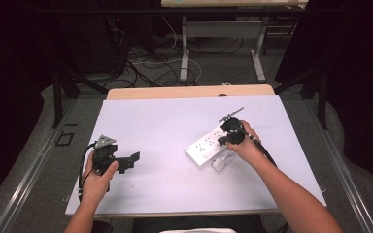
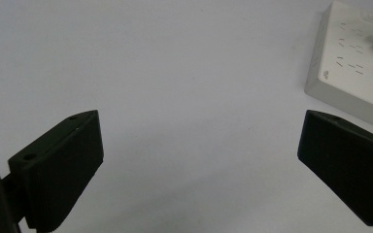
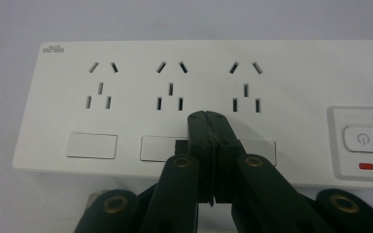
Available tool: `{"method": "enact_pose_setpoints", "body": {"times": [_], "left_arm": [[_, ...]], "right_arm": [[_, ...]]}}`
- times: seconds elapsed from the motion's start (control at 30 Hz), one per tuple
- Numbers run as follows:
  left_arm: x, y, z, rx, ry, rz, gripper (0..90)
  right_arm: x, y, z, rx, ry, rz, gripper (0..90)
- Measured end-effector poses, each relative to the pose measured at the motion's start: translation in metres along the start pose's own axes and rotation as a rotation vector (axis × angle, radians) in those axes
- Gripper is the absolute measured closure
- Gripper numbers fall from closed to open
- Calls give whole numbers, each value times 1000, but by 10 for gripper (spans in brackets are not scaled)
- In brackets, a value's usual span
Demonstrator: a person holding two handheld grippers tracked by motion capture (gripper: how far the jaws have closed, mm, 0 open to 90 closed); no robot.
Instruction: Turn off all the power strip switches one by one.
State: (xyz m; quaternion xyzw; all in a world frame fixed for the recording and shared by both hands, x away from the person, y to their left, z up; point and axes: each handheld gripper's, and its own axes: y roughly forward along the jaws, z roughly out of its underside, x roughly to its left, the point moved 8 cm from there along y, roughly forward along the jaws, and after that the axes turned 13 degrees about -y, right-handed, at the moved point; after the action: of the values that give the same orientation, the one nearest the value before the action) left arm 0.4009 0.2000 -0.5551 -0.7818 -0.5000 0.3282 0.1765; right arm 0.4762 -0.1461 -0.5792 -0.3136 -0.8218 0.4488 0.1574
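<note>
I keep my right gripper (image 3: 209, 119), jaws pressed together and empty, squarely over the white plastic six-socket power strip (image 1: 207, 145) lying right of centre on the pale table (image 1: 165, 131), while my left gripper (image 1: 126, 162) waits wide open, empty, near left.

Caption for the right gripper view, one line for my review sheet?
Shut right gripper poised over a white power strip with three socket groups, a power button and a red indicator light.

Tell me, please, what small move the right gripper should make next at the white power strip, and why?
Probably slide sideways toward the round power button and press it. The right gripper, its fingers shut together with nothing between them, rests over the white rectangular plastic power strip between the sockets and the blank covers, with the button off to one side.
</note>
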Motion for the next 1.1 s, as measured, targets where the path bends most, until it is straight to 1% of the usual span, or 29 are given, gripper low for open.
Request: {"method": "enact_pose_setpoints", "body": {"times": [0.03, 0.1, 0.13, 0.17, 0.2, 0.23, 0.27, 0.3, 0.33, 0.43, 0.47, 0.5, 0.53, 0.57, 0.63, 0.67, 0.7, 0.73, 0.77, 0.8, 0.83, 0.87, 0.9, 0.93, 0.97, 1.0, 1.03, 1.07, 1.1], "left_arm": [[0, 0, 0, 0, 0, 0, 28], [0, 0, 0, 0, 0, 0, 28], [0, 0, 0, 0, -1, 0, 28], [0, 0, 0, -1, 0, -1, 28], [0, 0, 0, -1, 0, 0, 28], [0, 0, 0, -1, 0, 0, 28], [0, 0, 0, -1, 0, 0, 28], [0, 0, 0, -1, 0, 0, 28], [0, 0, 0, -1, 0, 0, 28], [0, 0, 0, 0, 0, 0, 28], [0, 0, 0, 0, -1, 0, 28], [0, 0, 0, 1, -1, 0, 28], [0, 0, 0, 1, -1, -1, 28], [-1, 1, 0, -3, -8, 3, 28], [-1, 1, 0, -3, -9, 3, 28], [-1, 1, 0, -3, -9, 2, 28], [0, 0, 0, 0, -1, -1, 28], [0, 0, 0, 0, -2, 0, 28], [0, 0, 0, 0, -1, -1, 28], [0, 0, 0, 0, -1, -1, 28], [0, 0, 0, 1, -1, 0, 28], [0, 0, 0, 2, -1, 0, 28], [0, 0, 0, 1, -6, 1, 28], [0, 0, 0, 2, 0, -1, 28], [0, 0, 0, 1, 0, 0, 28], [0, 0, 0, 2, 0, 0, 28], [0, 0, 0, 1, 0, 0, 28], [0, 0, 0, 0, 0, 0, 28], [0, 0, 0, 0, 0, 0, 28]], "right_arm": [[0, 0, -1, -11, -18, -10, 900], [1, 1, -1, -9, -14, -4, 900], [2, 0, -1, -9, -13, -12, 900], [3, 0, -1, -4, -24, -12, 900], [3, 0, -1, -4, -24, -11, 900], [4, 1, -2, -18, -23, -16, 900], [5, 2, -2, -27, -10, -17, 900], [5, 2, -3, -27, -25, -19, 900], [5, 1, -2, -10, -32, -15, 900], [8, 1, -2, -7, -35, -23, 900], [8, 2, -3, -21, -34, -22, 900], [9, 3, -4, -34, -49, -28, 900], [10, 1, -3, -4, -40, -28, 900], [11, 1, -3, -6, -42, -29, 900], [12, 2, -3, -9, -53, -33, 900], [14, 2, -4, -10, -29, -35, 900], [15, 2, -4, -2, -31, -35, 900], [14, 3, -5, -16, -39, -25, 900], [16, 2, -4, 2, -35, -33, 900], [16, 3, -5, -26, -44, -43, 900], [17, 4, -5, -23, -51, -41, 900], [17, 4, -6, -30, -56, -45, 900], [18, 4, -5, -23, -60, -48, 900], [19, 3, -5, -7, -54, -51, 900], [20, 3, -5, -4, -57, -49, 900], [19, 1, -3, 25, -76, -51, 900], [21, 4, -6, -19, -66, -49, 900], [22, 3, -4, 2, -54, -47, 900], [24, 4, -5, -13, -40, -54, 900]]}}
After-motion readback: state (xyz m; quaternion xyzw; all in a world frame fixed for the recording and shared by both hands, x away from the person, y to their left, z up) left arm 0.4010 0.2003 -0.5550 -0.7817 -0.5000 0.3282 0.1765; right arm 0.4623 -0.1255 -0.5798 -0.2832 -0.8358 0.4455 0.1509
